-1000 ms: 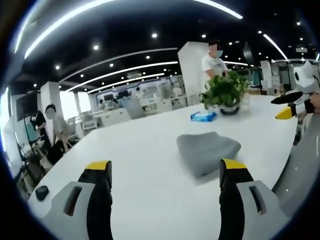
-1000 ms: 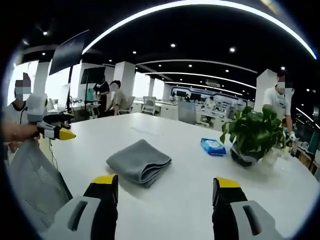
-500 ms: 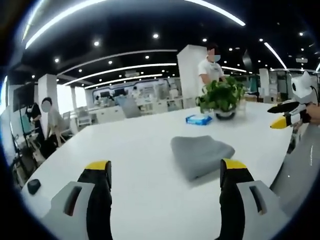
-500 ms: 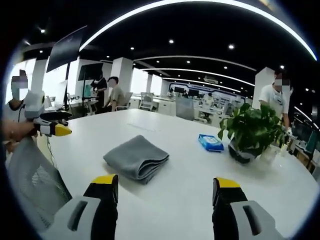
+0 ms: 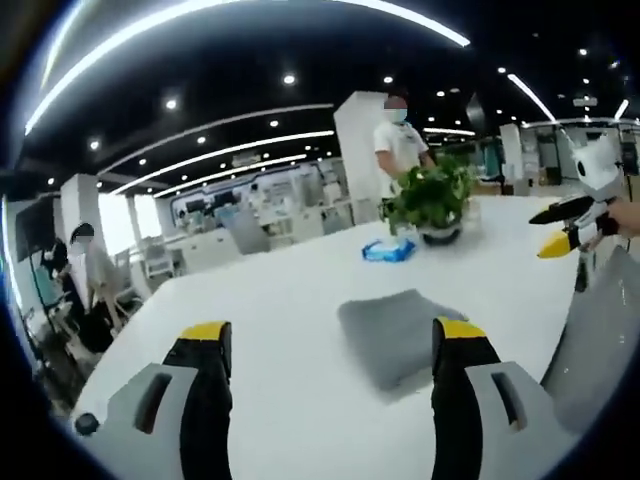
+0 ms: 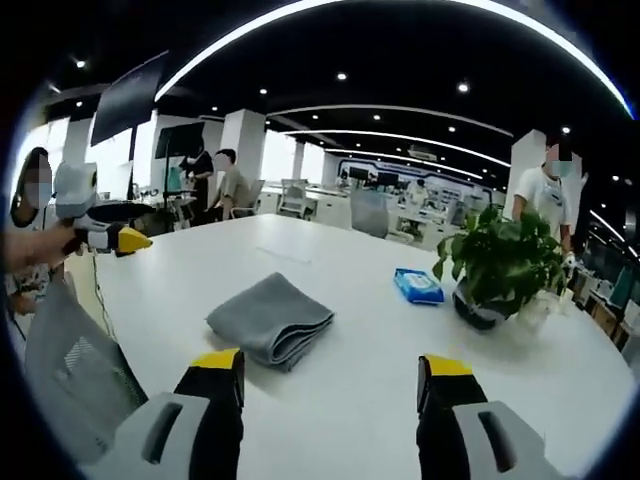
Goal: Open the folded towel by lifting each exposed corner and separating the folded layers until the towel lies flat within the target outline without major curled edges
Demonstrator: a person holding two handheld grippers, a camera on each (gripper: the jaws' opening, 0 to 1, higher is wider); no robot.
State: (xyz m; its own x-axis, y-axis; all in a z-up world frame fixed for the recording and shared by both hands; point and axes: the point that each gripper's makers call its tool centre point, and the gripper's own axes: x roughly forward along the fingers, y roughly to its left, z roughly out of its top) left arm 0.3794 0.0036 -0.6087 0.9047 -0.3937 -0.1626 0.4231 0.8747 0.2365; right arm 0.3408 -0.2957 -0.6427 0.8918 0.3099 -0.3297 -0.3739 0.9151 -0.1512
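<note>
My left gripper (image 5: 325,345) rises from the bottom of the left gripper view with its yellow-tipped jaws spread wide and nothing between them; my right gripper (image 6: 330,368) stands likewise spread and empty at the bottom of the right gripper view; over the last second both views have shifted a little, the folded grey towel (image 5: 400,332) sliding lower in the left gripper view until its near right edge sits just behind my right-hand jaw tip, which I take to mean my hands are closing in while the towel itself lies untouched; in the right gripper view the towel (image 6: 270,320) lies left of centre on the white table (image 6: 350,300), stacked layers showing along its near edge, so the unfolding is not yet begun; I cannot make out any target outline on the tabletop; beyond the towel, in the upper right, stand a potted plant (image 6: 500,272) and a blue packet (image 6: 417,285), both well apart from it and unlikely to hinder the spread; a grey mesh chair back (image 6: 75,365) fills the lower left near my left hand; people stand and sit further off in the office, none near the towel.
</note>
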